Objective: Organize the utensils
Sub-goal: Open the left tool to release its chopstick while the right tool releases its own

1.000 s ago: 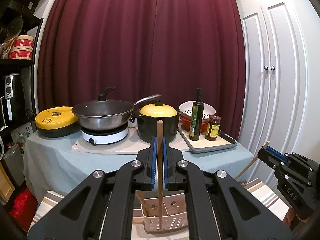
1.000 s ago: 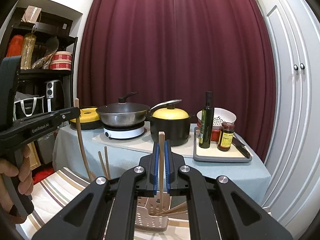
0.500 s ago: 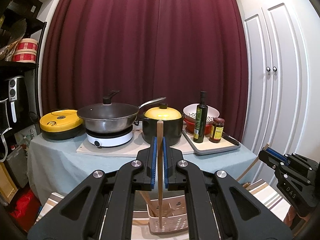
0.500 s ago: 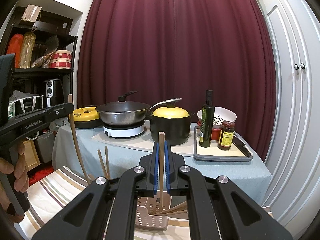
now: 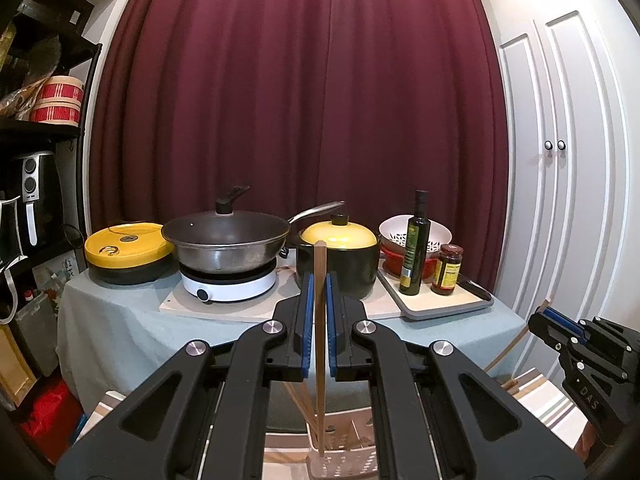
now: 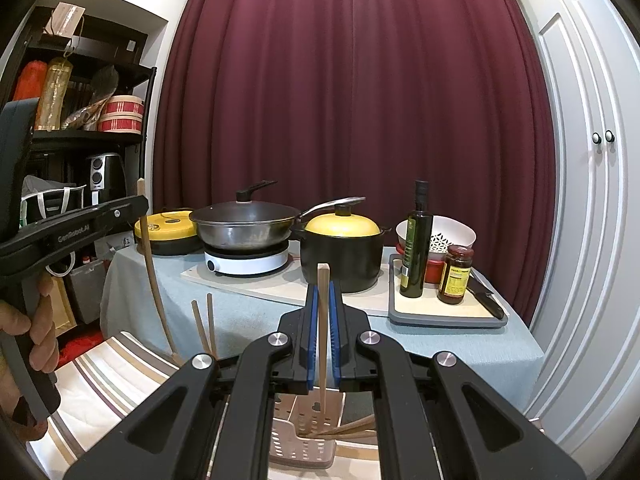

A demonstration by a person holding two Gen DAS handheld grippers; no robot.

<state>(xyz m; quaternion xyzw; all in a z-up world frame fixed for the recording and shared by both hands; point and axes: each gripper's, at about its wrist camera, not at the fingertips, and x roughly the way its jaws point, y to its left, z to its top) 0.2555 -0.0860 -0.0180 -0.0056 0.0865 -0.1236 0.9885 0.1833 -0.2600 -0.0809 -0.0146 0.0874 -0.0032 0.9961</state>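
Home kitchen corner. A cloth-covered surface [image 6: 460,344] carries a lidded wok [image 6: 246,224] on a portable hob [image 6: 246,262], a yellow-lidded pot [image 6: 340,254], an oil bottle [image 6: 416,240] and a sauce jar [image 6: 456,274]; behind stand a maroon curtain [image 6: 352,100], a white wardrobe [image 6: 600,200] and a cluttered shelf [image 6: 80,136].

Table [image 5: 100,320] under pale blue-grey cloth; nearer, a striped surface [image 6: 100,380].
On the cloth: yellow-lidded round appliance [image 5: 128,252] at left, a light board [image 5: 224,306] bearing the white hotplate [image 5: 228,280] and black pot [image 5: 340,268], and at right a grey tray [image 5: 444,304]. The perforated basket [image 6: 304,440] sits on the striped surface.
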